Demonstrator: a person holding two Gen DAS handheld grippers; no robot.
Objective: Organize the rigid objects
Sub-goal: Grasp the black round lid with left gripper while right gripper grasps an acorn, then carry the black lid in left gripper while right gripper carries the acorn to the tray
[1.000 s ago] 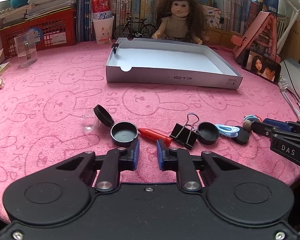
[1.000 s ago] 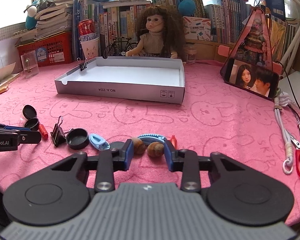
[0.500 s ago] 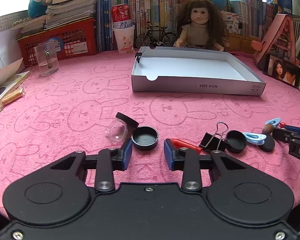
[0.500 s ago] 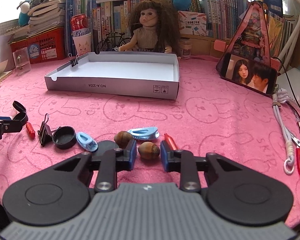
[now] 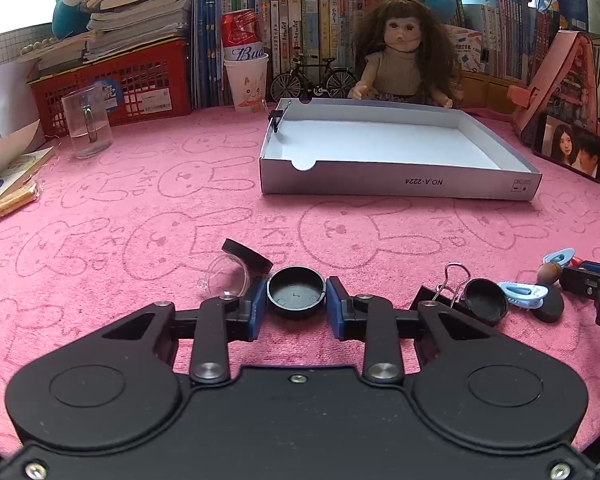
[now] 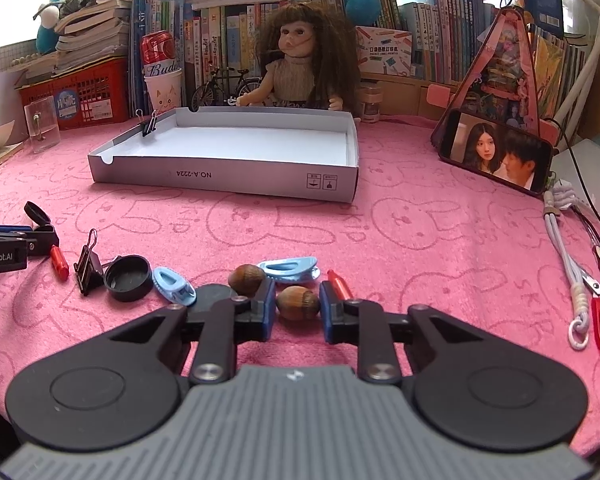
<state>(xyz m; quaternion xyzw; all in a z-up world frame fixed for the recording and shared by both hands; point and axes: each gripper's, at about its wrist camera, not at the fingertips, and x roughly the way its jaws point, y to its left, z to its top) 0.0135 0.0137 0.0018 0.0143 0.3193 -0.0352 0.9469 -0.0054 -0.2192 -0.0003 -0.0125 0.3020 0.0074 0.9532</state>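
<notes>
The left claw [image 5: 297, 307] is clamped on a black round cap [image 5: 296, 297] on the pink worktop [image 5: 140, 220]. The right claw [image 6: 298, 307], jaws just closing, grips an acorn [image 6: 298, 303].

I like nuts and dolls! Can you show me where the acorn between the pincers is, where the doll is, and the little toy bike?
acorn [image 6: 298, 303], right wrist view, middle of its brown shell.
doll [image 6: 296, 76], right wrist view, chest of its knitted top.
toy bike [image 5: 313, 77], left wrist view, on its frame.
</notes>
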